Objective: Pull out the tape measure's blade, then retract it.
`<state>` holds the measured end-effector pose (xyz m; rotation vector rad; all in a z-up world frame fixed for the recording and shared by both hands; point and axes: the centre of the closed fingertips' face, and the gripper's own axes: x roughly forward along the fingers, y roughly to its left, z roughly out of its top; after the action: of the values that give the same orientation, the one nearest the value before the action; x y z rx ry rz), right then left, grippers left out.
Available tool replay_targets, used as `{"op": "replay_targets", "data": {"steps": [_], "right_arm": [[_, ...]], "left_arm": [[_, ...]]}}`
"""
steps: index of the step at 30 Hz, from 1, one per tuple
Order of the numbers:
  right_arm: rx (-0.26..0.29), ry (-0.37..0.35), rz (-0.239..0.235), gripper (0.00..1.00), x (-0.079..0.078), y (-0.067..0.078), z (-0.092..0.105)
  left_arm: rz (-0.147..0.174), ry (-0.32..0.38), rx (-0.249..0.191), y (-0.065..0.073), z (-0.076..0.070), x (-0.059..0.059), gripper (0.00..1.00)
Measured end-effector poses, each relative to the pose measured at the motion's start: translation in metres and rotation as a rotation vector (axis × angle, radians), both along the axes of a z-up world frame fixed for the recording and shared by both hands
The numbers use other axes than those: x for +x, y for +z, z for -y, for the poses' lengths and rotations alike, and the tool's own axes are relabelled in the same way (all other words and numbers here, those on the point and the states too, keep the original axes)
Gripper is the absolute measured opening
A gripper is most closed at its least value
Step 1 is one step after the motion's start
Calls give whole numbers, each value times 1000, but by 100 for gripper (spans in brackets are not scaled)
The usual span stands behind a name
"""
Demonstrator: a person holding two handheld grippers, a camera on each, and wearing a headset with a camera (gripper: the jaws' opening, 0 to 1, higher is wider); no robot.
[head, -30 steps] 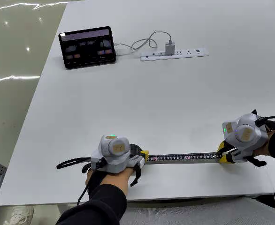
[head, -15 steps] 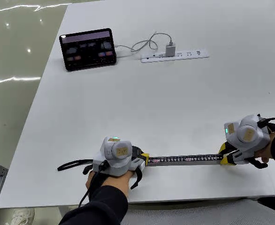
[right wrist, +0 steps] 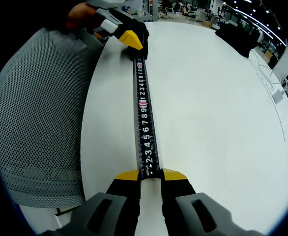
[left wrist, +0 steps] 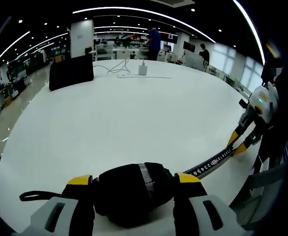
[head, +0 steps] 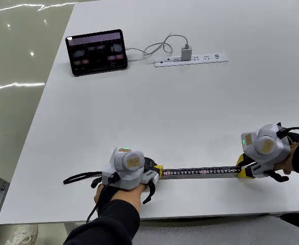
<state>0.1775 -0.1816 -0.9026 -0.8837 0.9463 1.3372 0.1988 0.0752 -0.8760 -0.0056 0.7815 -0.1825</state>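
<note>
Between two tongs [head: 156, 171] [head: 243, 171], one blade [head: 200, 171].

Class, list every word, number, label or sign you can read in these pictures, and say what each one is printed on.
"2 3 4 5 6 7 8 9": white digits along the black blade, clearest in the right gripper view; the red mark after them is too small to read surely.
Screen of the tablet: blurred, unreadable.
On the power strip: no marking large enough to read.
On the black case: no text visible.
</note>
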Motion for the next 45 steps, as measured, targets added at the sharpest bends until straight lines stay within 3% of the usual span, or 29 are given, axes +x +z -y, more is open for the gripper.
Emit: {"op": "replay_targets", "data": {"steps": [45], "right_arm": [[-7,-4,2,11,5,-5,-20]], "left_arm": [[1,2,-5,0,-1,0,61]]}}
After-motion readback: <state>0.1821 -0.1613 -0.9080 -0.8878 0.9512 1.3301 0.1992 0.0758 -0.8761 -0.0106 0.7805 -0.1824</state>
